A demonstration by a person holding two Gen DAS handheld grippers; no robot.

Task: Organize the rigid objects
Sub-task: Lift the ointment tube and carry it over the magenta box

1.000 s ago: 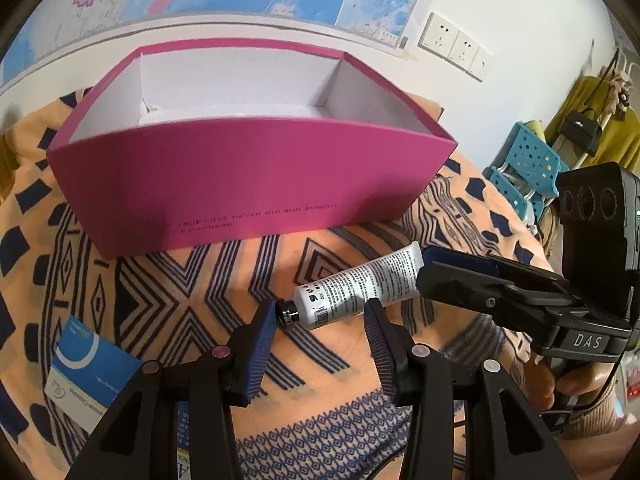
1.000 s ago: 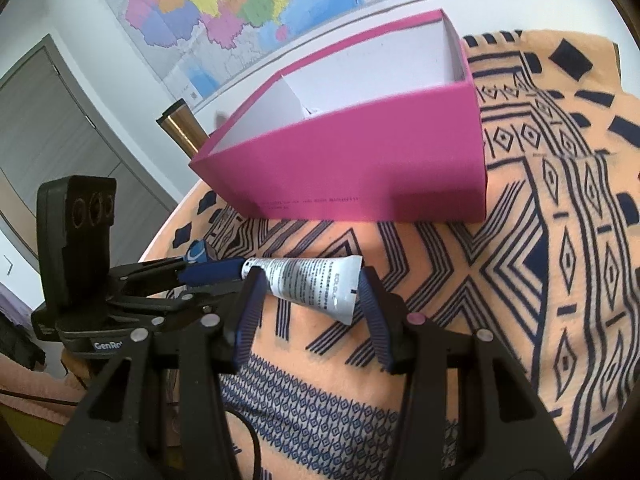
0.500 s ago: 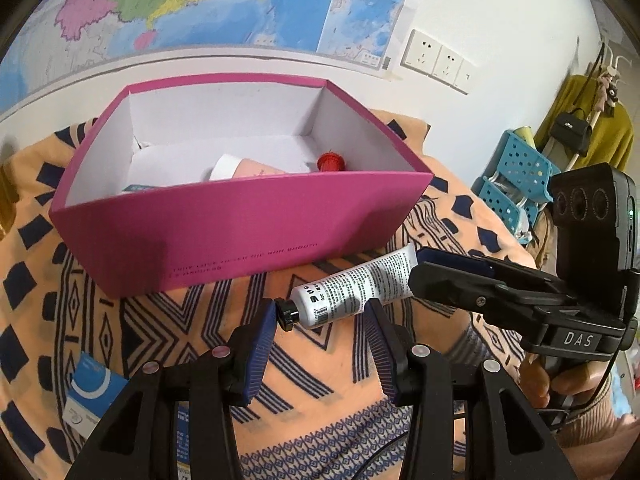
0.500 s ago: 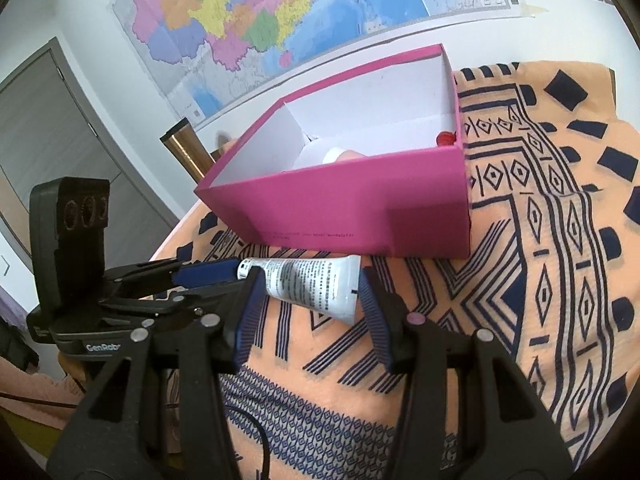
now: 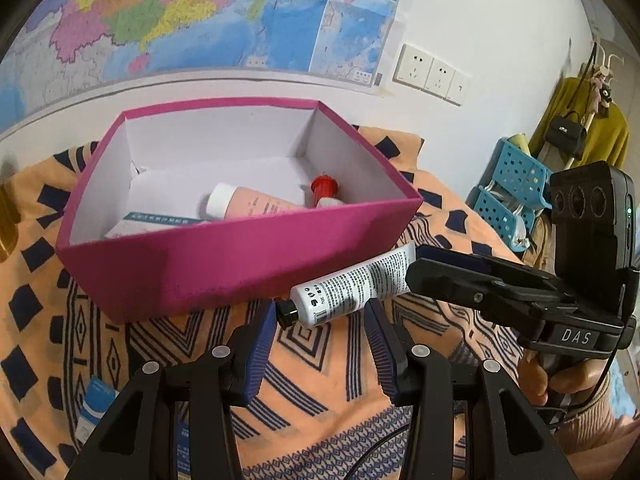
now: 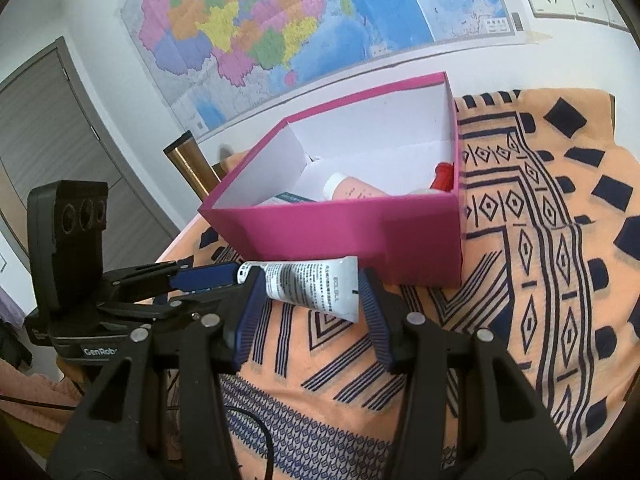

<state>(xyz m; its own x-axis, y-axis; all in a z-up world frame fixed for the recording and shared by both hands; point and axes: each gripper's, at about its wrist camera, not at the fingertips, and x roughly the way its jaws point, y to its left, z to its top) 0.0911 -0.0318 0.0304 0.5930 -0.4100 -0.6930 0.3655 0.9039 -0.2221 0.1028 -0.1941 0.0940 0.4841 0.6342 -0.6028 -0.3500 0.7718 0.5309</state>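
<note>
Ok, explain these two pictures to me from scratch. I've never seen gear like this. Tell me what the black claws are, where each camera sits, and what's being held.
There is no robot here. A person carries a two-finger claw in each hand, and a wide-angle camera on each claw looks forward along its fingers. One picture looks out from the left gripper, the other from the right gripper, so each view also shows the other claw from the side. Together they hold a white tube, one claw at each end, clear of the patterned cloth. Just behind it stands an open pink box that already holds a peach tube, something with a red cap and a small carton.
</note>
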